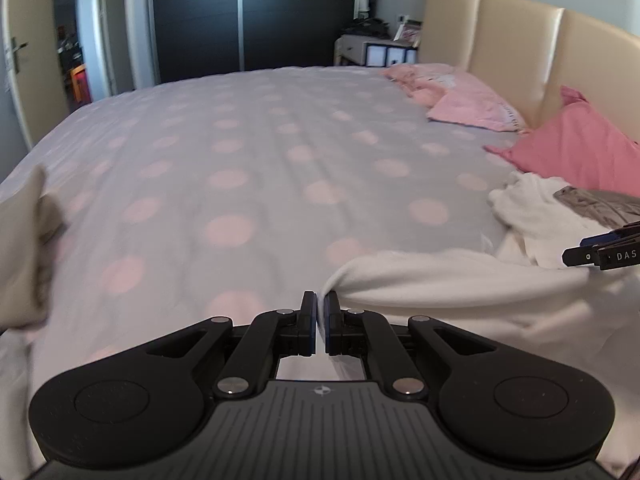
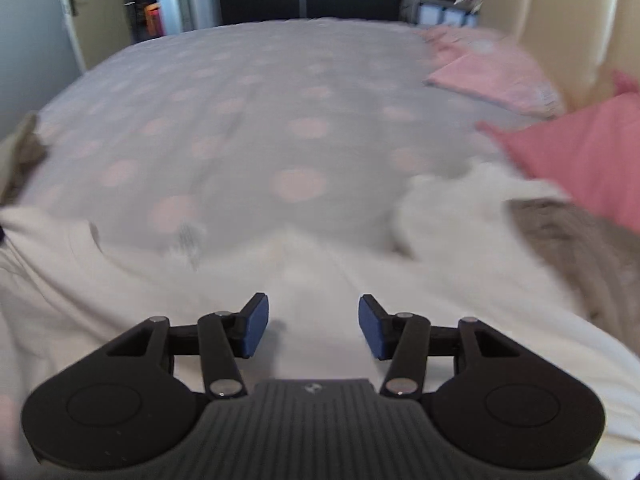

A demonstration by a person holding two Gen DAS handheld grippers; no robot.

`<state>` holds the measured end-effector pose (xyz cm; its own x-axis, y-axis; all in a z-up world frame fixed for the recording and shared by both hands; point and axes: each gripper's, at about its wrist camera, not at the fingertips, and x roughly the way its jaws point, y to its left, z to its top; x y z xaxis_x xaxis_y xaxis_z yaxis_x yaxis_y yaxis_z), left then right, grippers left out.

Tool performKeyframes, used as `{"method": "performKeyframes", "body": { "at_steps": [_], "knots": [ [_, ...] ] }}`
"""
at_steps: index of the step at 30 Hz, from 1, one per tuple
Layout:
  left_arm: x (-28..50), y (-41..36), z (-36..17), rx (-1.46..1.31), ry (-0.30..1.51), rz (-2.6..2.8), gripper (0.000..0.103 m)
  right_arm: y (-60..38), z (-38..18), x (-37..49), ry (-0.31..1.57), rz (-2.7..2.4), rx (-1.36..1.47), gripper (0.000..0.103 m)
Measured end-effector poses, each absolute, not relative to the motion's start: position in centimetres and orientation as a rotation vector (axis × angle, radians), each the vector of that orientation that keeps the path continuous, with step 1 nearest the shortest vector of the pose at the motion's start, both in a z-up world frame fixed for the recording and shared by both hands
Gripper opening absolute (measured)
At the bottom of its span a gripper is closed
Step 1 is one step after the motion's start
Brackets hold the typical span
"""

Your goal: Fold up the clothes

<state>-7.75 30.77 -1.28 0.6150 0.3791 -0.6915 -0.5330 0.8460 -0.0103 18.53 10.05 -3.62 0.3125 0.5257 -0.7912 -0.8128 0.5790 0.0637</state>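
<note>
Two claws work over the bed [image 1: 240, 152]. At the far left lies a beige cloth [image 1: 24, 248]. Left claw [image 1: 319, 300] is pinched shut on the white garment's [image 1: 440, 280] edge, near the bed's front. Right claw [image 2: 313, 314] hangs spread apart above that garment [image 2: 320, 280]. Pink pillows [image 1: 580, 148] rest at the right.

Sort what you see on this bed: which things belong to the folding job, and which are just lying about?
Job: white garment, pinched by the left gripper; open right gripper above it; heap of white and grey clothes.
Lying about: pink pillows, beige cloth, bedside unit.
</note>
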Motion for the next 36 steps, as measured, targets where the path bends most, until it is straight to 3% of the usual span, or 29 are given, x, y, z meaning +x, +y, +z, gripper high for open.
{"method": "performKeyframes", "body": {
  "at_steps": [5, 9, 16, 25, 36],
  "knots": [
    [-14.4, 32.9, -0.1, -0.136, 0.742, 0.724, 0.000, 12.6, -5.3, 14.0, 1.024, 1.049, -0.379, 0.054],
    [-19.9, 36.4, -0.4, -0.304, 0.797, 0.732, 0.000, 13.6, -7.2, 9.7, 1.118, 1.150, -0.422, 0.054],
    [-21.2, 34.7, -1.7, -0.362, 0.801, 0.533, 0.001, 13.8, -8.0, 7.5, 1.107, 1.104, -0.490, 0.054],
    [-17.3, 30.6, -3.6, -0.304, 0.819, 0.289, 0.039, 13.3, -6.0, 7.9, 1.035, 1.086, -0.463, 0.057],
    [-11.5, 29.6, -8.0, -0.269, 0.902, 0.144, 0.042, 10.2, -4.7, 10.9, 0.961, 1.056, -0.523, 0.057]
  ]
}}
